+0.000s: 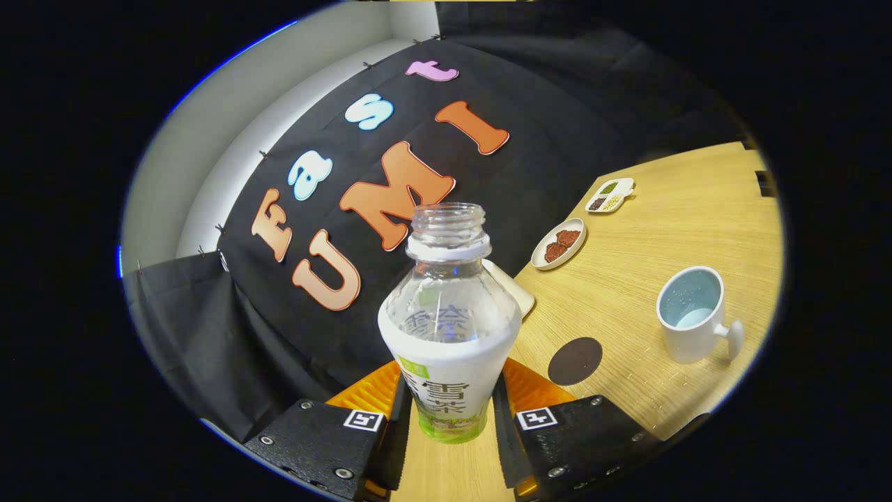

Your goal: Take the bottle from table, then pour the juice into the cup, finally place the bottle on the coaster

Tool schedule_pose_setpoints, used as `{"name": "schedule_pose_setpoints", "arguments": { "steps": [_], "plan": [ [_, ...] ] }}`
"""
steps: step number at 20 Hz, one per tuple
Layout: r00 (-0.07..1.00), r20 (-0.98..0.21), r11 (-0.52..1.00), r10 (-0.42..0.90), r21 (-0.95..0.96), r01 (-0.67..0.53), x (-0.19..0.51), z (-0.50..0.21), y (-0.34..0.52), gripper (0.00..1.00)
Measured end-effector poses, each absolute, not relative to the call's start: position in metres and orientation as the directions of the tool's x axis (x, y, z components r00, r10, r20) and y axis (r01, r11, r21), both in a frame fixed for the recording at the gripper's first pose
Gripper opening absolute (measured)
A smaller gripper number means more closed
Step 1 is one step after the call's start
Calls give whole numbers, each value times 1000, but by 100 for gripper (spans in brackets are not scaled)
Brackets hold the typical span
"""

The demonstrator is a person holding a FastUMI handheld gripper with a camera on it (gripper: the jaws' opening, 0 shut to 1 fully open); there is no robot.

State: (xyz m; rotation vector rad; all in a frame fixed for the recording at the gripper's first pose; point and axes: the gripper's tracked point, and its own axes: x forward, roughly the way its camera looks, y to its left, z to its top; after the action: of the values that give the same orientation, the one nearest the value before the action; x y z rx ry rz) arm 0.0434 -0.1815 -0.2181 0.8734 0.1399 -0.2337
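Note:
A clear uncapped bottle (449, 328) with a white and green label stands between my fingers, and my gripper (449, 418) is shut on its lower body. The view is tilted, with the bottle lifted off the wooden table (662, 230). The bottle looks nearly empty. To the right, beyond the fingers, a white mug (695, 314) with a pale blue inside stands on the table, its handle turned right. A round dark coaster (575, 361) lies flat on the table between the bottle and the mug, just ahead of my right finger.
A small oval dish (559, 243) holding brown pieces sits farther back on the table. Behind it lies a small white tray (610, 195) with compartments of grains. A white object (514, 287) peeks out from behind the bottle. The black cloth wall rises at the left.

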Motion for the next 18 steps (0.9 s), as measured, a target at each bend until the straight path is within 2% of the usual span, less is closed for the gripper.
{"name": "schedule_pose_setpoints", "arguments": {
  "steps": [9, 18],
  "plan": [
    [980, -126, 331, -152, 928, 171, 53, -214, -208, 55],
    [967, -197, 161, -163, 961, 223, 56, -237, -220, 55]
  ]
}}
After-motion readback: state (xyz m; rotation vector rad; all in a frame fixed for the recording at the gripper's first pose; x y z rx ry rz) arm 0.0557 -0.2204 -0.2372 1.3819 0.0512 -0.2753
